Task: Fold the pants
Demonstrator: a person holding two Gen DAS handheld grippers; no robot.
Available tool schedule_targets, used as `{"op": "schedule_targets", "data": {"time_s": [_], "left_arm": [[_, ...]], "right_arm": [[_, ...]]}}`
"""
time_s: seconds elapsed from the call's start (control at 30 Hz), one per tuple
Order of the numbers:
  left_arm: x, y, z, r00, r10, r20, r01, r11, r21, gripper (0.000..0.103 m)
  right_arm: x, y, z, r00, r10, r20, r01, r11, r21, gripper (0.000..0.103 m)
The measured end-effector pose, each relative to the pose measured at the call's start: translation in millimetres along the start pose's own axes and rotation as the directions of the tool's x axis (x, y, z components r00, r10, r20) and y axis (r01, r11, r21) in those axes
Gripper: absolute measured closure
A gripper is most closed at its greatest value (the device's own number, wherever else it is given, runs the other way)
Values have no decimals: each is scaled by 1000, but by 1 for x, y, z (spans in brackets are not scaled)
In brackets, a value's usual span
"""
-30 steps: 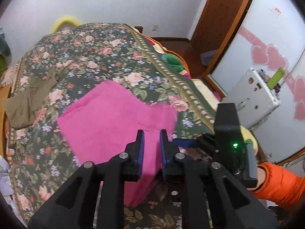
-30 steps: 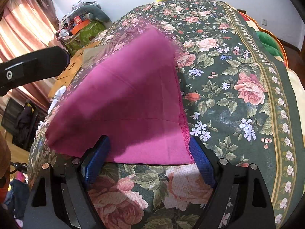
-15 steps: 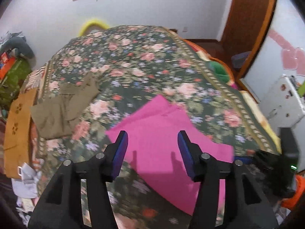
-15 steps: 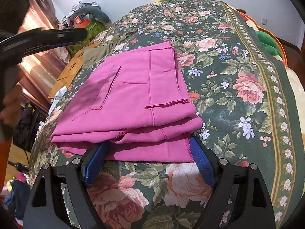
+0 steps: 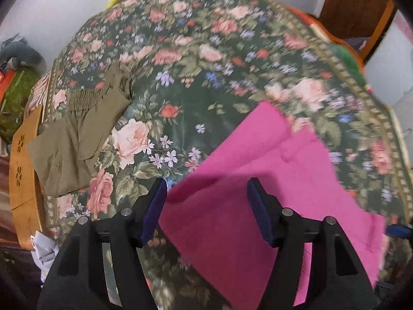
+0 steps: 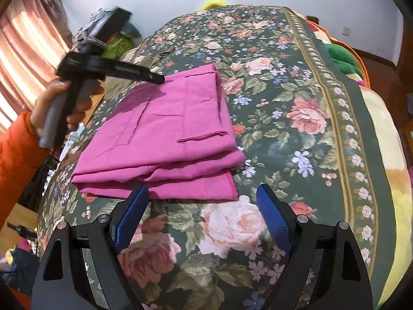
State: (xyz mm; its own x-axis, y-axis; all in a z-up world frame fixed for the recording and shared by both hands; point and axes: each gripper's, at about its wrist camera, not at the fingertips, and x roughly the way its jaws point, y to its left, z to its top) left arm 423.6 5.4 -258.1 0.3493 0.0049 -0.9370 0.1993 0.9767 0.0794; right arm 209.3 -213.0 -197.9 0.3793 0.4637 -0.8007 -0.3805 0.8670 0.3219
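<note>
Neatly folded pink pants (image 6: 165, 139) atop floral bedspread (image 6: 296, 139)

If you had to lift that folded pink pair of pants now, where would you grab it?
Probably the stacked near edge of the pink pants, coming in low from the right gripper side. All the layers end there in a thick lip facing its open jaws, so one pinch could catch the whole bundle off the bedspread.
</note>
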Motion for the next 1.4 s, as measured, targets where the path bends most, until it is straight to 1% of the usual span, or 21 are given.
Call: {"op": "schedule_targets", "data": {"time_s": [0.07,0.13,0.17,0.27,0.4,0.57,0.67,0.73,0.83,0.97,1.07,1.2,1.27,1.3,1.4], "left_arm": [[14,2,-1,999,25,-20,-25,1000,5,32],[20,5,-5,999,35,-20,-35,999,18,22],[20,6,-8,999,39,-13,-39,999,31,21],[16,12,-16,999,36,7,-36,999,39,21],[6,22,-30,999,36,13,-36,999,28,21],[-14,34,-57,999,37,19,-37,999,3,21],[-25,40,-77,1000,24,16,-24,1000,-18,21],[-33,44,-91,999,31,34,-30,999,-30,21],[-40,48,-103,999,8,42,-5,998,-60,21],[-41,51,-111,999,-15,44,19,996,-89,21],[-44,51,-118,998,-16,54,22,995,-102,21],[-48,57,-130,997,-42,64,50,989,-137,21],[-47,59,-135,996,-70,51,77,983,-164,25],[-48,61,-135,995,-89,51,96,980,-176,29],[-51,60,-137,992,-104,65,114,975,-190,37]], "right_arm": [[-2,-2,-1,1000,-17,4,17,1000,4,20],[-4,-5,-1,1000,-29,7,29,1000,5,20],[-5,-6,-1,999,-33,7,33,999,3,20],[-9,-8,0,999,-43,16,43,999,2,20],[-15,-5,2,996,-65,55,67,997,-26,20],[-22,0,8,991,-77,108,83,995,-47,20],[-25,0,12,988,-77,132,83,996,-41,20],[-25,0,16,987,-77,144,84,996,-40,20],[-20,0,23,989,-59,137,64,998,-29,20],[-6,0,30,995,12,98,-13,1000,10,20],[6,3,31,997,14,73,-15,1000,13,26],[18,10,33,999,15,44,-14,1000,-11,33],[25,13,34,1000,14,22,-13,999,-32,38],[28,14,34,1000,13,11,-12,999,-40,41],[33,15,34,1000,18,-8,-19,998,-60,47]]}}
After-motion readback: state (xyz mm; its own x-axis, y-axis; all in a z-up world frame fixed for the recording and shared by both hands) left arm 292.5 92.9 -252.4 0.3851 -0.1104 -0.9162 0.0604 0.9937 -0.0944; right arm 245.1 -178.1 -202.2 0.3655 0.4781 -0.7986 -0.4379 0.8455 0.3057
